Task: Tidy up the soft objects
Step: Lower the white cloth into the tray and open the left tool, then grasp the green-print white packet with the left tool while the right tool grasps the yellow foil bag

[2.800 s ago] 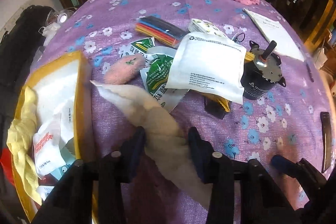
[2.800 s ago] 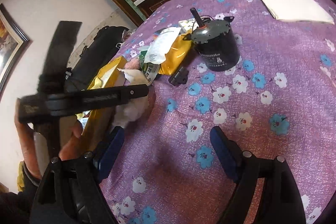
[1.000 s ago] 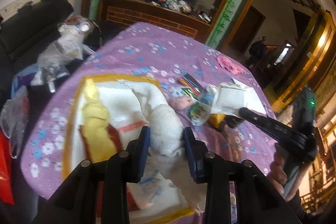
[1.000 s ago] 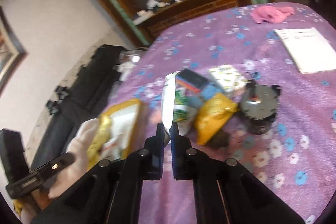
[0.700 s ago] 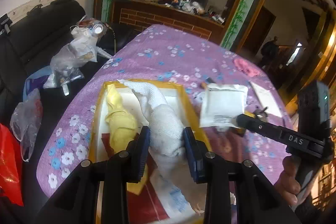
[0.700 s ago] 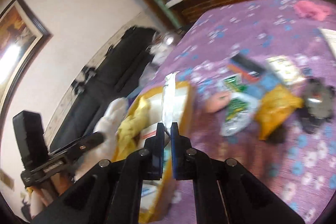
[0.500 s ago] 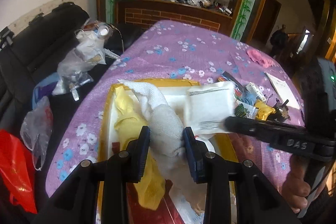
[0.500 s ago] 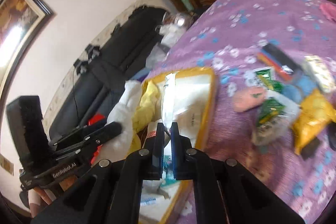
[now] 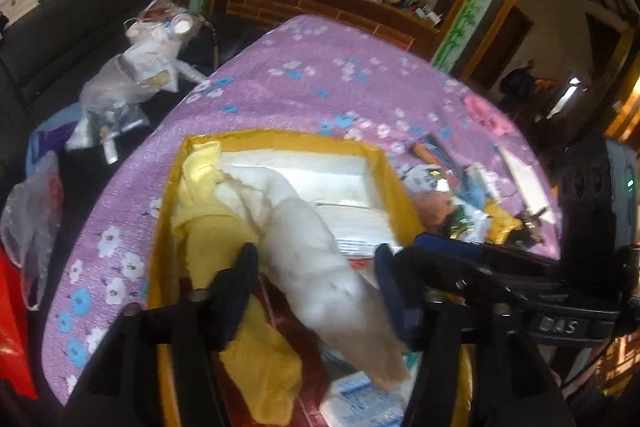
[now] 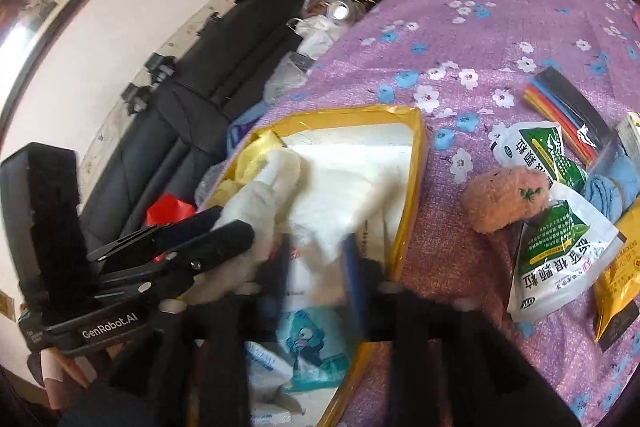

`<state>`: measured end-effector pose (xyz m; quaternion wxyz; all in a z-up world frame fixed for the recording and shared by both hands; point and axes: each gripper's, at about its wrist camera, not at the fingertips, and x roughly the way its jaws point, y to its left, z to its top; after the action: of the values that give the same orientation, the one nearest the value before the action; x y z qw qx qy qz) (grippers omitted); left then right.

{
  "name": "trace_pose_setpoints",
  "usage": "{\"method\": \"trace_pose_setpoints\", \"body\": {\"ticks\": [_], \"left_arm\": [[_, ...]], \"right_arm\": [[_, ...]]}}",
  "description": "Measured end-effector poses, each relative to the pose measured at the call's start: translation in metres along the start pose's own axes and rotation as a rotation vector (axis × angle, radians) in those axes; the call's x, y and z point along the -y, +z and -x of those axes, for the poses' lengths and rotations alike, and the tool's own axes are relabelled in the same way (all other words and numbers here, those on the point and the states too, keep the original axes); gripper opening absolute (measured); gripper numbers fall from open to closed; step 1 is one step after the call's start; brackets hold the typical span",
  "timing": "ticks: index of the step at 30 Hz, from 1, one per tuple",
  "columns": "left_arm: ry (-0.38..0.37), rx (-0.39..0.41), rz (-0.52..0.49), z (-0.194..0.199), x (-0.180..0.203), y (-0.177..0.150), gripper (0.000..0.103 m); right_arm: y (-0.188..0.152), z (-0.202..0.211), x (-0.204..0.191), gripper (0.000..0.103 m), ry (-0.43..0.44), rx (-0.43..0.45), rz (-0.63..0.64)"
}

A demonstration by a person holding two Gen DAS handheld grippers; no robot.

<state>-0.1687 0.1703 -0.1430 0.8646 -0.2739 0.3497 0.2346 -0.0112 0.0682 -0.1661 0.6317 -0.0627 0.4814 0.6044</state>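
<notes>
A yellow-rimmed tray [image 9: 276,138] [image 10: 416,163] sits on the purple flowered table. My left gripper [image 9: 314,281] is open over it, and the white cloth [image 9: 316,259] [image 10: 272,179] lies loose between its jaws beside a yellow cloth [image 9: 216,223]. My right gripper [image 10: 316,259] is open just above the tray, with the white packet [image 10: 352,203] lying flat below it among other packets. The left gripper also shows in the right wrist view [image 10: 224,223]. A pink plush [image 10: 506,201] lies on the table right of the tray.
Green-and-white packets [image 10: 560,259], a yellow bag [image 10: 618,287], coloured strips [image 10: 560,107] and a blue cloth [image 10: 612,191] lie right of the tray. A black sofa [image 10: 224,67] with plastic bags stands left of the table. A pink cloth [image 9: 486,115] lies far off.
Both grippers opened over the tray. The left let go of the white cloth and the right let go of the white packet, which now lies in the tray.
</notes>
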Motion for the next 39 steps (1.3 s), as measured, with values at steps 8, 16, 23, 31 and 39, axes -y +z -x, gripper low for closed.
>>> {"method": "trace_pose_setpoints", "body": {"ticks": [8, 16, 23, 31, 39], "left_arm": [[-0.001, 0.079, 0.001, 0.032, 0.013, -0.017, 0.084], [-0.081, 0.113, 0.016, 0.064, 0.059, -0.034, 0.084], [-0.110, 0.116, -0.081, 0.088, 0.118, -0.062, 0.084], [-0.180, 0.079, -0.091, 0.083, 0.154, -0.071, 0.084], [-0.157, 0.022, -0.189, 0.062, 0.189, -0.081, 0.084]], "right_arm": [[-0.032, 0.049, 0.007, 0.066, -0.003, 0.066, 0.001], [-0.079, 0.096, 0.042, 0.067, -0.145, 0.115, -0.089], [-0.118, 0.140, 0.061, 0.067, -0.189, 0.178, -0.139], [-0.129, 0.165, 0.071, 0.067, -0.175, 0.133, -0.198], [-0.141, 0.178, 0.082, 0.067, -0.143, 0.141, -0.184]]}}
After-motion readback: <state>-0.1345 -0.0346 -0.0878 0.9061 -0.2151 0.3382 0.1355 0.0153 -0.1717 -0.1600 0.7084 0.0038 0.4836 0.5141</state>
